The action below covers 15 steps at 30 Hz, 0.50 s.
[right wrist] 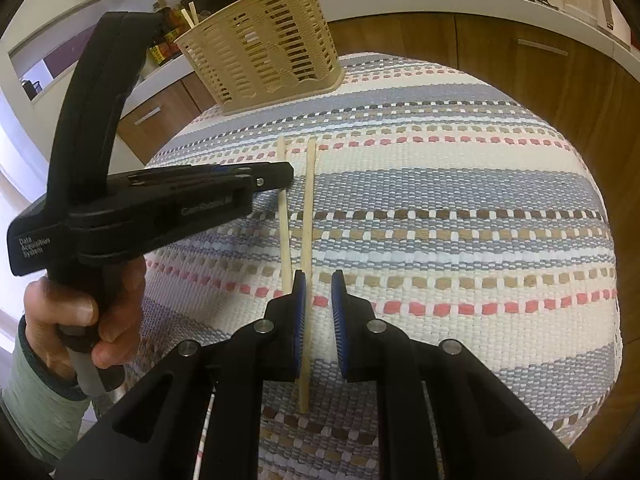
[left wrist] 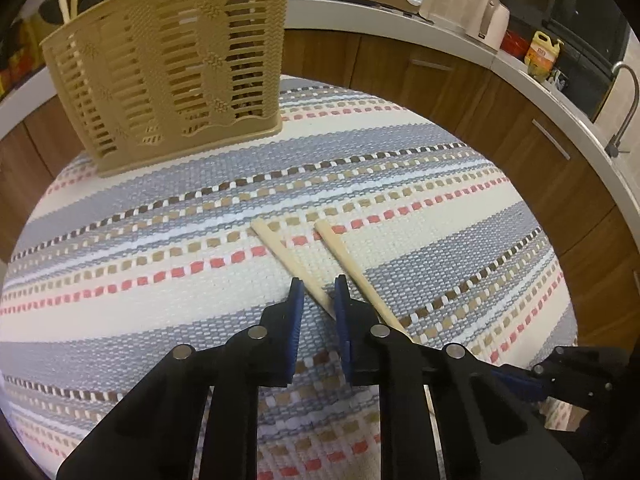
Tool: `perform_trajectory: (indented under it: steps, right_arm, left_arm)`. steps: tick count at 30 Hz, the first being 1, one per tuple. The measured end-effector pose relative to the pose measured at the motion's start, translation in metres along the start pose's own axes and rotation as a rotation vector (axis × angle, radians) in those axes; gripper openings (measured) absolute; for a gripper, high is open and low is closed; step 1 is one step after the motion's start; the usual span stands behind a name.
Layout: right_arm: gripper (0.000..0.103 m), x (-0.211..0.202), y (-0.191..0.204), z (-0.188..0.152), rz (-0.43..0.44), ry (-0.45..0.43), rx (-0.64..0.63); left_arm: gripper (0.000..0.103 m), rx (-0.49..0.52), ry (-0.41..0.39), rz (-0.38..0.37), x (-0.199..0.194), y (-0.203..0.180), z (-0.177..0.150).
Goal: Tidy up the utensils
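While both grippers hang low over the striped woven cloth (left wrist: pixel 160 240), two pale wooden chopsticks lie on it side by side, nearly parallel and slightly apart, plain and slender. The left chopstick (left wrist: pixel 294 266) runs between the blue pads of the left gripper (left wrist: pixel 318 294), whose jaws stand narrowly parted around it without clearly pinching it. The right chopstick (right wrist: pixel 307 248) passes between the pads of the right gripper (right wrist: pixel 319 292), close against the left pad, jaws likewise a little apart. A beige slotted plastic basket (left wrist: pixel 168 64) stands upright at the far edge of the cloth, well apart from the chopsticks, with a chopstick tip showing above its rim in the right wrist view.
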State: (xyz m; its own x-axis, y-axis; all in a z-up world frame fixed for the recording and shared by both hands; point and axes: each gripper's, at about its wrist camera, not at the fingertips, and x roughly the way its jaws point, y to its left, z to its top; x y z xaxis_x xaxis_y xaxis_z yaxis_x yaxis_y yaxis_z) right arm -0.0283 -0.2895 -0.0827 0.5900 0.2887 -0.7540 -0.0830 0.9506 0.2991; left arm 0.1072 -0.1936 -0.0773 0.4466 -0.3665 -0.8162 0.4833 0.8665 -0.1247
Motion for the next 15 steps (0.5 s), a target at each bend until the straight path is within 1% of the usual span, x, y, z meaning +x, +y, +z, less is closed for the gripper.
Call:
perform_trajectory:
  steps: [2, 7, 11, 13, 15]
  right_arm:
    - [0.018, 0.001, 0.002, 0.001, -0.004, 0.000, -0.009]
    - [0.019, 0.005, 0.011, 0.004, -0.050, 0.007, -0.054]
    - [0.019, 0.007, 0.019, 0.006, -0.090, 0.009, -0.081]
    - [0.019, 0.011, 0.025, 0.006, -0.126, 0.015, -0.119]
    - [0.019, 0.016, 0.035, 0.005, -0.193, 0.019, -0.187]
  left_arm:
    - [0.015, -0.007, 0.008, -0.001, 0.001, 0.000, 0.002]
    - [0.013, 0.017, 0.014, 0.031, 0.003, -0.008, 0.002]
    - [0.010, 0.036, 0.007, 0.031, 0.001, -0.009, -0.002]
    - [0.008, 0.046, 0.003, 0.019, -0.002, -0.006, -0.005]
    - [0.006, 0.070, -0.002, 0.003, -0.004, -0.005, -0.008]
